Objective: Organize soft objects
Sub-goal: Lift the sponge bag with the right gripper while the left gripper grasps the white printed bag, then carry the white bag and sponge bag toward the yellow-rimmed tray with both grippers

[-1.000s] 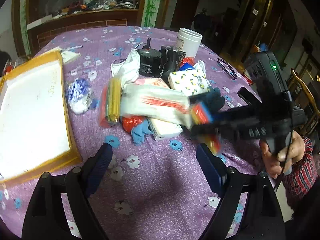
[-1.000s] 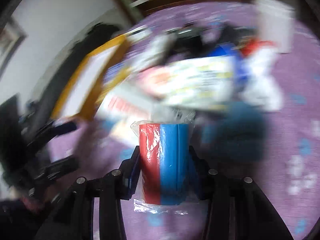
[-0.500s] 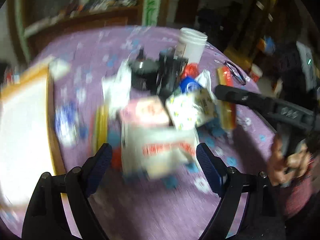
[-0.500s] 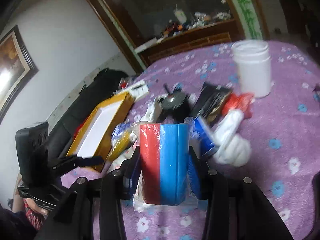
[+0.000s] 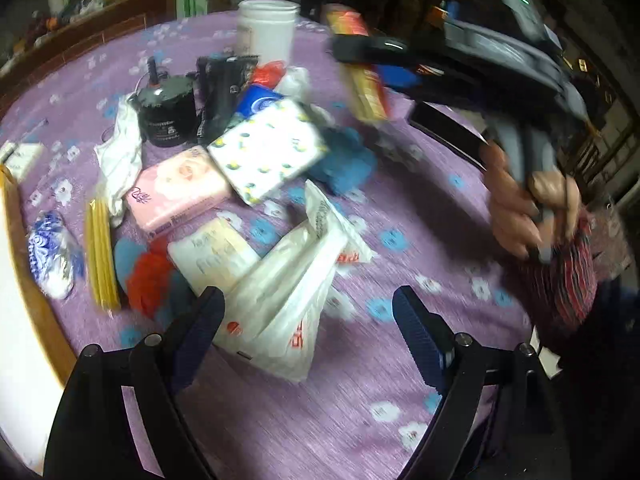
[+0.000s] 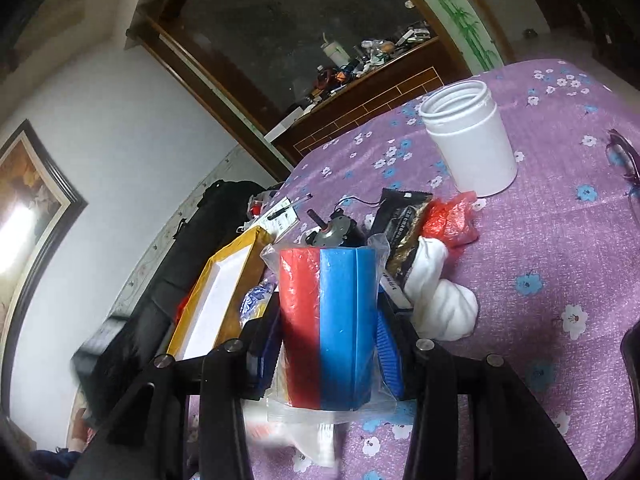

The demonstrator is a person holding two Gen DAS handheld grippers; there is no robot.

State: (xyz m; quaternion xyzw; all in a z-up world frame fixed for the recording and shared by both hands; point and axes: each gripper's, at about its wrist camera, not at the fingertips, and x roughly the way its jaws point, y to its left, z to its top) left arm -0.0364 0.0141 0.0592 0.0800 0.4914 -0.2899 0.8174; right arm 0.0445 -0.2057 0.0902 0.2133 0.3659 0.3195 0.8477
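Observation:
My right gripper (image 6: 328, 340) is shut on a wrapped pack of red and blue sponge cloths (image 6: 328, 320), held up above the table; it also shows blurred at the upper right of the left wrist view (image 5: 364, 76). My left gripper (image 5: 308, 320) is open and empty, low over a white plastic tissue pack (image 5: 292, 300). A pile of soft things lies beyond: a pink tissue pack (image 5: 176, 188), a white spotted pack (image 5: 268, 148), a cream pack (image 5: 212, 252), a blue cloth (image 5: 344, 160), a white cloth (image 5: 120, 156) and red cloth (image 5: 150, 280).
A yellow-rimmed white tray (image 5: 24, 264) lies at the left. A white jar (image 6: 468, 140), a black motor (image 5: 166, 114), a black packet (image 5: 224, 92), yellow sticks (image 5: 102, 252) and a blue-white wrapped ball (image 5: 50, 256) sit on the purple flowered tablecloth (image 5: 320, 420). Glasses (image 6: 624, 160) lie at the right.
My right gripper has lifted the sponge pack up and away from the pile. My left gripper has moved forward and right over the white tissue pack, which now lies askew.

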